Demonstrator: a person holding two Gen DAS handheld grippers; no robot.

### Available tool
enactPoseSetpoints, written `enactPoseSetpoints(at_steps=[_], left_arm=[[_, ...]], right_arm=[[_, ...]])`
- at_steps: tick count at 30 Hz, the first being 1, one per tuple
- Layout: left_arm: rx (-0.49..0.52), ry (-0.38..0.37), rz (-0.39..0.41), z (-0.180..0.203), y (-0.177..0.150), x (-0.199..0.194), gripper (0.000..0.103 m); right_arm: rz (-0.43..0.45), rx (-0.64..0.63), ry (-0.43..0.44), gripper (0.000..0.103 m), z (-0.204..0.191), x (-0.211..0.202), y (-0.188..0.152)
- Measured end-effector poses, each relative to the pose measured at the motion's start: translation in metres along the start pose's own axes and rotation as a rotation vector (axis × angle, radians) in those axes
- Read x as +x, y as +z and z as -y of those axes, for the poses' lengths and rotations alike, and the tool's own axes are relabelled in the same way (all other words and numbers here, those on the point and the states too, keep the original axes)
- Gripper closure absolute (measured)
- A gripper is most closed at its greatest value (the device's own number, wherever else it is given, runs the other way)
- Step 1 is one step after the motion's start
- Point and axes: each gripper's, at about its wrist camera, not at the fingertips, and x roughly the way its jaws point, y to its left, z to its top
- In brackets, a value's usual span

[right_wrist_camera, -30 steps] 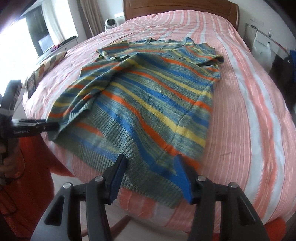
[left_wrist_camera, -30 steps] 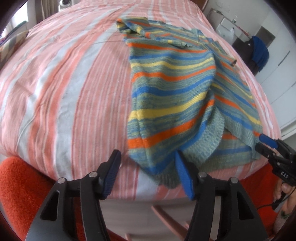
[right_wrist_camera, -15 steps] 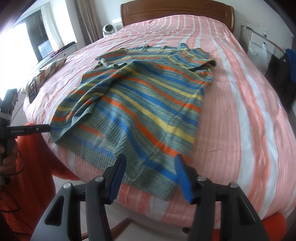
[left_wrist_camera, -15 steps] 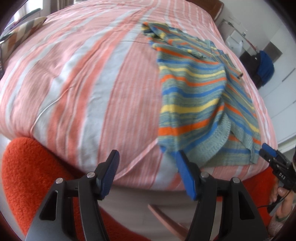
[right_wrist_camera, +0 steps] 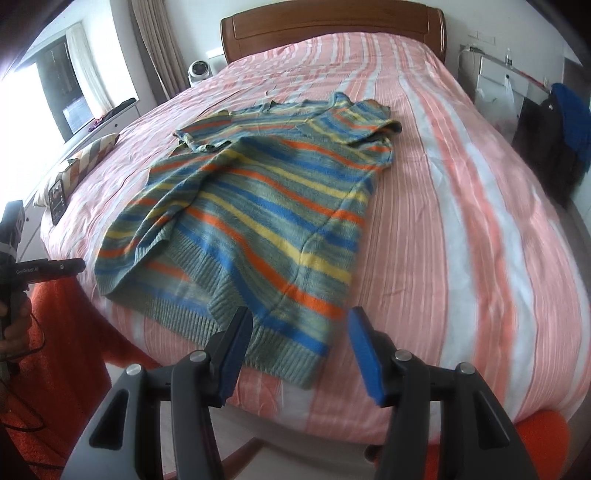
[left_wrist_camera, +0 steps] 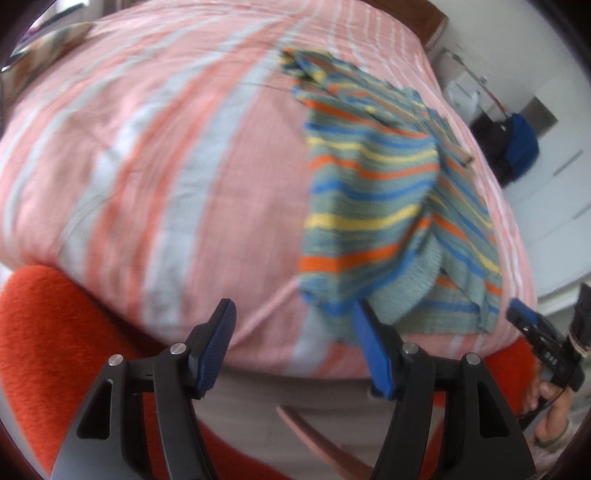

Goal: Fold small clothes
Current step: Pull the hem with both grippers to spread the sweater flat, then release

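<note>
A striped knit sweater point(right_wrist_camera: 258, 206) in blue, orange, yellow and grey-green lies on the pink-and-white striped bed point(right_wrist_camera: 461, 221), one side folded over its middle, hem at the bed's near edge. In the left wrist view the sweater point(left_wrist_camera: 373, 206) lies to the right. My left gripper point(left_wrist_camera: 295, 336) is open and empty, off the bed's edge, left of the hem corner. My right gripper point(right_wrist_camera: 299, 336) is open and empty, just before the hem's right corner. Each gripper shows at the edge of the other view: the right gripper point(left_wrist_camera: 546, 347) and the left gripper point(right_wrist_camera: 40, 266).
An orange blanket point(left_wrist_camera: 44, 332) hangs below the bed's near edge. A wooden headboard point(right_wrist_camera: 332, 26) stands at the far end. A patterned cushion point(right_wrist_camera: 92, 155) and a phone point(right_wrist_camera: 57, 195) lie at the bed's left side. Dark and blue clothes point(right_wrist_camera: 554, 125) hang at the right.
Both grippers have drawn back from the sweater's hem toward the bed's near edge, and the left one has swung left. The sweater lies still.
</note>
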Motion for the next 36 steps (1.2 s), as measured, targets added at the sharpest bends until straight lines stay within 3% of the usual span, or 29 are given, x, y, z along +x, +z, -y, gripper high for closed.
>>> enactPoseSetpoints(at_steps=[3,6,7,8,9,10,11,15,18,22,29,32,36], left_arm=[[0.012,-0.031,-0.031,0.016,0.008,0.014,0.036],[0.027,0.020,-0.059,0.024,0.014,0.034,0.041],[0.022,0.032,-0.072,0.024,0.015,0.040,0.053],[0.015,0.040,-0.078,0.021,0.016,0.044,0.076],[0.012,0.036,-0.080,0.019,0.016,0.044,0.091],[0.006,0.005,-0.092,0.016,0.016,0.043,0.097],[0.000,-0.022,-0.092,0.013,0.015,0.038,0.097],[0.047,-0.039,-0.074,0.006,0.010,0.013,0.098],[0.061,-0.038,-0.074,0.003,0.010,0.011,0.098],[0.071,0.008,-0.098,0.005,0.010,0.020,0.099],[0.050,0.035,-0.057,-0.022,0.003,-0.030,0.102],[0.043,0.096,-0.080,-0.031,0.002,-0.013,0.102],[0.035,0.177,-0.143,-0.029,0.004,0.031,0.102]], right_arm=[[-0.027,0.056,0.084,0.049,0.002,0.012,0.003],[-0.105,0.032,0.092,0.049,-0.006,0.043,0.012],[-0.137,0.011,0.056,0.050,-0.010,0.056,0.012],[-0.133,0.008,0.045,0.052,-0.011,0.061,0.013],[-0.124,0.004,0.042,0.063,-0.012,0.063,0.013],[-0.125,-0.003,0.035,0.079,-0.012,0.061,0.015],[-0.128,0.018,0.058,0.098,-0.007,0.055,0.016],[-0.111,0.102,0.097,0.099,0.020,0.008,0.005],[-0.121,0.148,0.056,0.099,0.041,-0.019,-0.014],[-0.153,0.221,0.040,0.099,0.061,-0.011,-0.031],[-0.174,0.131,-0.037,0.099,0.058,-0.035,-0.020],[-0.187,0.115,-0.049,0.099,0.061,-0.032,-0.017],[-0.264,0.130,-0.035,0.099,0.062,0.012,-0.031]])
